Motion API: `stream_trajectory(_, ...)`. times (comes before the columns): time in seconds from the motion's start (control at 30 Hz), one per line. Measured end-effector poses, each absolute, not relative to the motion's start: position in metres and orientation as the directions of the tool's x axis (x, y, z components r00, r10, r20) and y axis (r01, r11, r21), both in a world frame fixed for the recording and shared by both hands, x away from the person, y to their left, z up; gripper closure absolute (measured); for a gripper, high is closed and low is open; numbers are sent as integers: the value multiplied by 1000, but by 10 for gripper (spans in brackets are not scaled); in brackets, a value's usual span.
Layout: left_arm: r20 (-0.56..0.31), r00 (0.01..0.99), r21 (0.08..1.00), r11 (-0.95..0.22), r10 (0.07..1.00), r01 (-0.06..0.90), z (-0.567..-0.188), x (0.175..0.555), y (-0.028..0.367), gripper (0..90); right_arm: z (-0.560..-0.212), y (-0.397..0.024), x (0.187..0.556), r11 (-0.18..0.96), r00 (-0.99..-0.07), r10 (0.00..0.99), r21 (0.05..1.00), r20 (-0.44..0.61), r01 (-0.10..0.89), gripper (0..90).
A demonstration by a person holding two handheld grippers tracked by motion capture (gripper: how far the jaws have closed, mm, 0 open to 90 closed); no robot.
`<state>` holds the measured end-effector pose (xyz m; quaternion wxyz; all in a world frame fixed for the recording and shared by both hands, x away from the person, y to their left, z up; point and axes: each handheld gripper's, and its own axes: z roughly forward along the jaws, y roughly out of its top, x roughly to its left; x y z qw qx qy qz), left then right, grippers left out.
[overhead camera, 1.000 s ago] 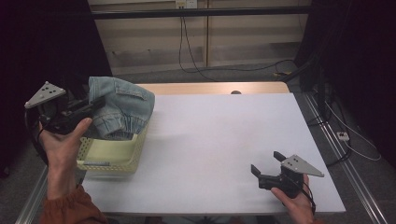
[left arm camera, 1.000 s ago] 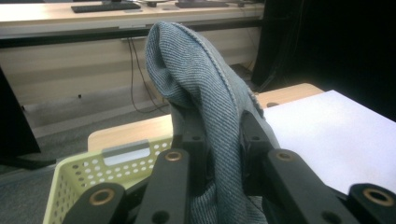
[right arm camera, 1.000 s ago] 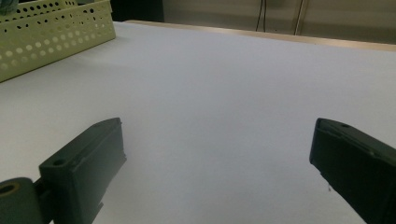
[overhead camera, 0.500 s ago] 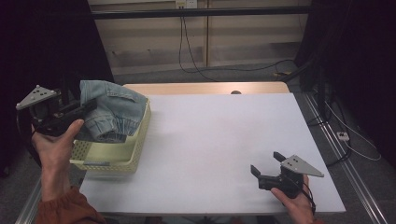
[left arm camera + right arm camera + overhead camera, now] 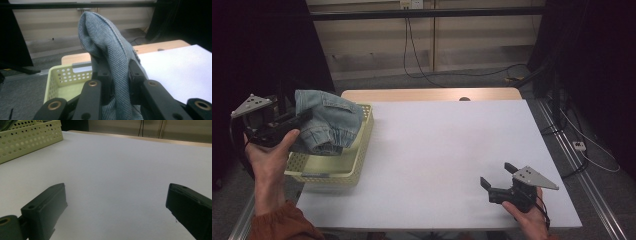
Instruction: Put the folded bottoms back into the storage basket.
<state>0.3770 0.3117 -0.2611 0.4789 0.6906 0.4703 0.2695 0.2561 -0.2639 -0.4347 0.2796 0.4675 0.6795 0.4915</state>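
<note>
Left gripper [image 5: 299, 120] clamping jeans [image 5: 329, 122], over basket [image 5: 354, 165]

Denim garment [image 5: 110, 57] hides the left gripper [image 5: 116, 75] pads; its lower end is cut off by bottom edge of left gripper view. In high view garment covers most of yellow basket [image 5: 329, 172] interior, contents can't tell. Right gripper [image 5: 116, 207] jaws cut off at bottom & right edge of own view.
</note>
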Motion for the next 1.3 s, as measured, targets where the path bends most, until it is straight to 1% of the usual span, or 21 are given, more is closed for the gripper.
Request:
stream_trajectory(0.33,-67,389,892,-120,919,436,-273,386,313,769,-435,-264,256,82,-408,909,929,79,361,33)
stream_trajectory(0.67,-88,370,872,-108,925,477,-283,393,320,769,-435,-263,255,82,-411,908,929,79,361,33)
stream_trajectory(0.8,-74,363,862,-123,929,491,-285,394,320,769,-434,-264,255,82,-407,910,928,78,362,33)
stream_trajectory(0.87,-80,360,859,-119,929,498,-287,395,322,769,-435,-264,255,82,-407,910,928,78,363,33)
stream_trajectory(1.03,-92,344,832,-118,935,543,-295,401,324,769,-435,-263,255,85,-414,907,930,76,358,33)
stream_trajectory(1.3,-87,364,820,-141,927,555,-301,405,323,767,-434,-263,255,87,-412,908,930,74,358,33)
